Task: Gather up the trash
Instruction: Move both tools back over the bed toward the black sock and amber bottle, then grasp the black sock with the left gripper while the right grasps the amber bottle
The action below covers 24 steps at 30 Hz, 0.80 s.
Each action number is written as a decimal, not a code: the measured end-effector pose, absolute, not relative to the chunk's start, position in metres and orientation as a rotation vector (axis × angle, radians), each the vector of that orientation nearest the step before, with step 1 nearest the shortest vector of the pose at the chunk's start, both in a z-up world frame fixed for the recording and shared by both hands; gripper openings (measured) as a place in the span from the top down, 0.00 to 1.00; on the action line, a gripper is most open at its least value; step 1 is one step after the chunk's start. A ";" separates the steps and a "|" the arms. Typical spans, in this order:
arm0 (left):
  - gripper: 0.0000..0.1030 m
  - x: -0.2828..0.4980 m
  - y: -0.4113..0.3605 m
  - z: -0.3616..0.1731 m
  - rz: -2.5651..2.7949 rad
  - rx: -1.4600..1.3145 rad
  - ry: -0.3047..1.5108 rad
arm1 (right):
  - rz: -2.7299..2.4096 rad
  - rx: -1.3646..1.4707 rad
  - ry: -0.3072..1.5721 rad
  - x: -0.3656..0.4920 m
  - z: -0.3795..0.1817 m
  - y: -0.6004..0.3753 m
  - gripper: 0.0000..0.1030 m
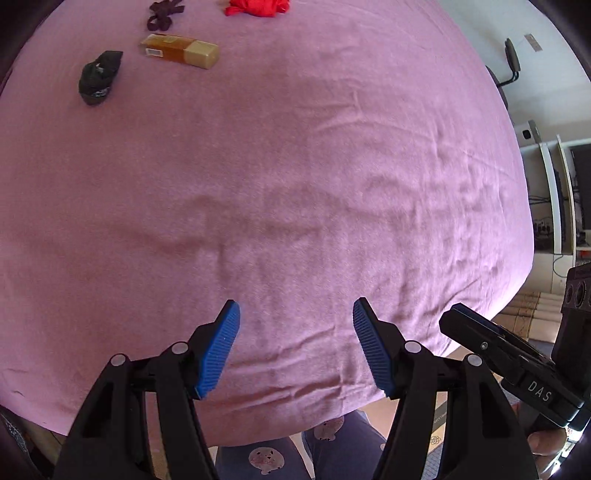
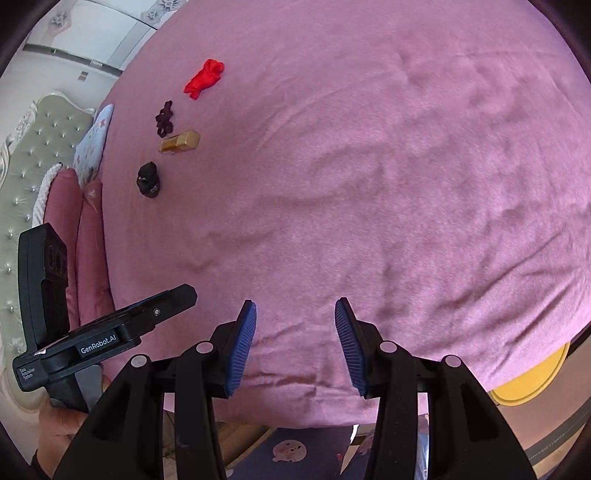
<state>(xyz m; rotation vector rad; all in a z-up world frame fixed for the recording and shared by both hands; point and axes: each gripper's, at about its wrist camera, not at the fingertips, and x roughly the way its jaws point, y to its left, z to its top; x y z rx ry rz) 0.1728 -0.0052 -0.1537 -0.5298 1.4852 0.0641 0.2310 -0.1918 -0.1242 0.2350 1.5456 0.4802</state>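
Note:
Four bits of trash lie in a row on the pink bedsheet (image 1: 295, 166). They are a crumpled black wrapper (image 1: 99, 76), a gold box (image 1: 180, 50), a dark purple tangle (image 1: 162, 14) and a red crumpled piece (image 1: 258, 6). In the right wrist view the same row sits at upper left: black wrapper (image 2: 149, 180), gold box (image 2: 180, 141), purple tangle (image 2: 165, 118), red piece (image 2: 204, 78). My left gripper (image 1: 295, 314) is open over the sheet's near edge, far from the trash, nothing between its blue pads. My right gripper (image 2: 294, 314) is open too, also with nothing between its pads.
A tufted headboard (image 2: 33, 155) and pillows (image 2: 92, 147) lie left of the bed. A yellow round object (image 2: 532, 380) shows beyond the bed's right edge. White shelves (image 1: 554, 192) and a chair (image 1: 511, 66) stand to the right. A person's patterned trousers (image 1: 332, 450) are below the bed edge.

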 end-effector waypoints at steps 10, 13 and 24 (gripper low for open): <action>0.38 0.194 0.108 -0.152 0.230 -0.615 1.402 | 0.669 0.042 1.512 0.298 -0.124 -0.060 0.57; 0.38 0.204 0.138 -0.160 0.275 -0.627 1.397 | 0.720 -0.007 1.523 0.316 -0.135 -0.026 0.57; 0.38 0.253 0.217 -0.204 0.390 -0.633 1.435 | 0.851 -0.227 1.526 0.377 -0.176 0.074 0.57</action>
